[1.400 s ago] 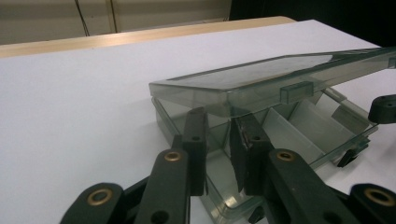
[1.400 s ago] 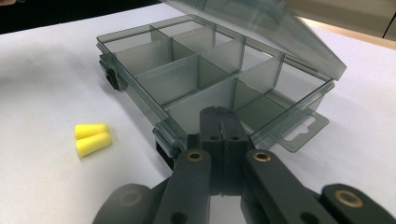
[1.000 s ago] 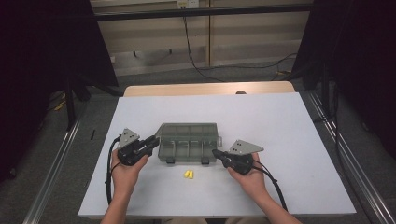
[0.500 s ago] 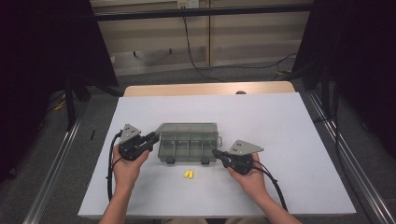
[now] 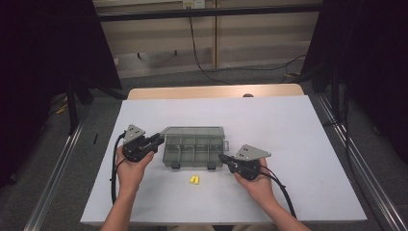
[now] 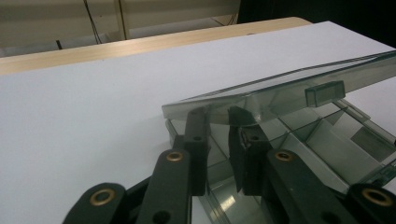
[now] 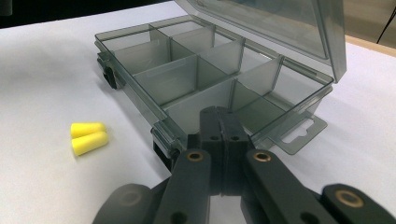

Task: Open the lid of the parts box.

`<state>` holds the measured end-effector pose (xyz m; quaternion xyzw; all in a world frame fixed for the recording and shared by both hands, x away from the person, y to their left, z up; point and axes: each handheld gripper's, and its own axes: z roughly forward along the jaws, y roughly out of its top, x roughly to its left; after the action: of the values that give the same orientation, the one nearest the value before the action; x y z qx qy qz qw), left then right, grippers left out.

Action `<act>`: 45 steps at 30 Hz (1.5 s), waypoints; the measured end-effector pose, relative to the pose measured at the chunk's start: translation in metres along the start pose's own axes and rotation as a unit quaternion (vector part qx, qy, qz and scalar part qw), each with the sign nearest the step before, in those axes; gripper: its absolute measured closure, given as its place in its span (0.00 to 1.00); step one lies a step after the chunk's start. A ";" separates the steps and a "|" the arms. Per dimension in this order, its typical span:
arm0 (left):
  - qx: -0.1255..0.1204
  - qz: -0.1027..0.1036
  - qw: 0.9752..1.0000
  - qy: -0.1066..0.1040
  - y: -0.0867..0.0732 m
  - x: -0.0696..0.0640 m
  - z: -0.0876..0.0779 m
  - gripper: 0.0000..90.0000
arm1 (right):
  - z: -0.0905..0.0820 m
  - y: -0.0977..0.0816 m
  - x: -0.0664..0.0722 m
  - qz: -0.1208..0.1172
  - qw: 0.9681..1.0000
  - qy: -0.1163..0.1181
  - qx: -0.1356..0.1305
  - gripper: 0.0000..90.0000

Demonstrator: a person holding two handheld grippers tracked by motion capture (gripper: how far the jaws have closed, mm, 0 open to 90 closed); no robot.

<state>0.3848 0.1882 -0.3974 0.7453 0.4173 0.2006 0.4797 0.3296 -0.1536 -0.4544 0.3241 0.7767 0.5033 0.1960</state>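
Lid (image 6: 280, 95) of the compartment box (image 5: 194, 153) now stands lifted clear of the tray, raised at its left end by the left gripper (image 6: 219, 135), jaws slightly apart under the lid edge (no clear pinch). Right gripper (image 7: 219, 122), jaws closed and empty, rests at the box's right front corner. Two yellow earplugs (image 5: 194, 179) lie just in front on the table (image 5: 298, 125), likely loaded next.

Left tongs (image 5: 158, 140) seemingly narrowly parted; right tongs (image 5: 223, 158) pressed together.
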 end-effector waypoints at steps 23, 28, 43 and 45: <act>0.003 -0.007 1.000 -0.001 0.012 0.005 0.007 0.87 | 0.000 0.000 0.002 -0.016 1.000 -0.006 -0.002 1.00; 0.003 -0.005 1.000 0.002 0.013 0.006 0.010 0.87 | 0.000 -0.001 0.002 -0.018 1.000 -0.005 -0.002 1.00; 0.004 -0.009 1.000 -0.001 0.022 0.011 0.017 0.87 | 0.000 -0.001 0.001 -0.017 1.000 -0.002 -0.003 1.00; 0.005 -0.011 1.000 -0.001 0.022 0.011 0.017 0.87 | 0.000 -0.001 0.001 -0.017 1.000 -0.002 -0.003 1.00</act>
<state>0.4129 0.1838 -0.3872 0.7435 0.4259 0.1926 0.4783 0.3282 -0.1533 -0.4551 0.3118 0.7800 0.5015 0.2071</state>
